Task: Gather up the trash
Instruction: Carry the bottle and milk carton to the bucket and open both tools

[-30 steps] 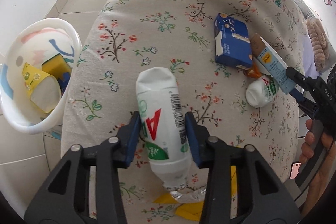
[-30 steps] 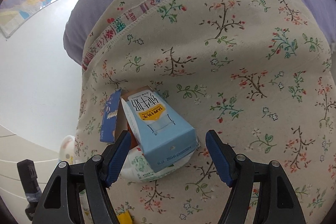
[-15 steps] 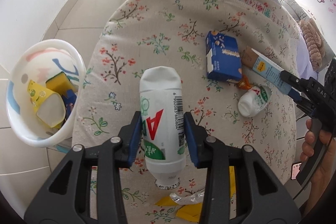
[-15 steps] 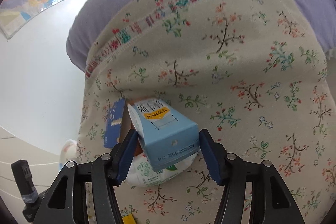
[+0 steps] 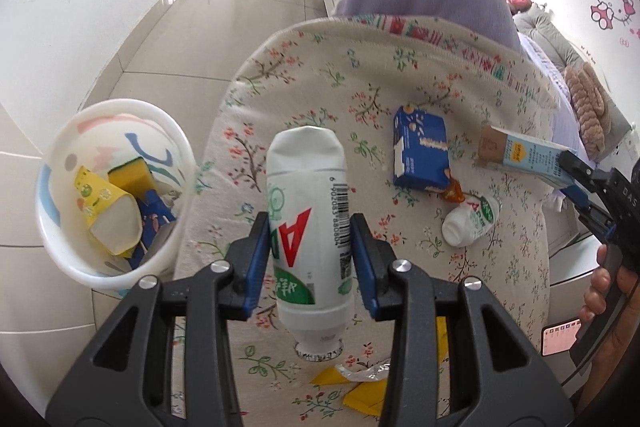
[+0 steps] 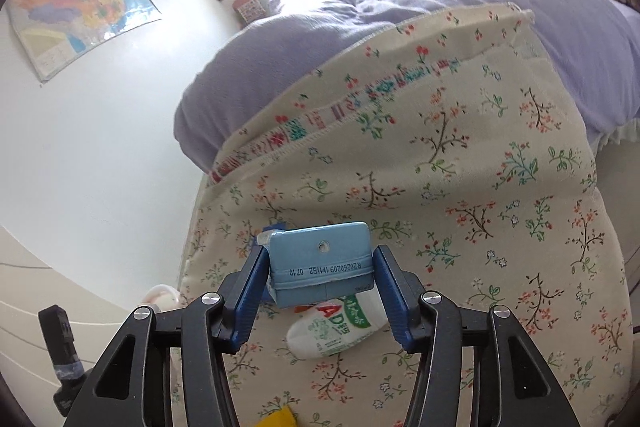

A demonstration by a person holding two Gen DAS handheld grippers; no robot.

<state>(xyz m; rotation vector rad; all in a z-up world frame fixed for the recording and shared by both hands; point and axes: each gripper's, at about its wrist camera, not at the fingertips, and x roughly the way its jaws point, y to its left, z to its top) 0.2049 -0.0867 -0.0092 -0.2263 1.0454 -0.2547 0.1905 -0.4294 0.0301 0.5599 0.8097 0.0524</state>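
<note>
Above cloth (image 5: 312, 83): both loads lifted.
Left gripper (image 5: 310, 261): clamps bottle (image 5: 306, 227), right of bin (image 5: 68, 259).
Right gripper (image 6: 320, 297): just closed, pinching carton (image 6: 320, 273).
Next: bin.

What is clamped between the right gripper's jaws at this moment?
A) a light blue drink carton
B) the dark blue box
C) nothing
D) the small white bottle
A: the right gripper has its jaws pressed on both sides of the light blue carton, lifted above the floral cloth.
</note>
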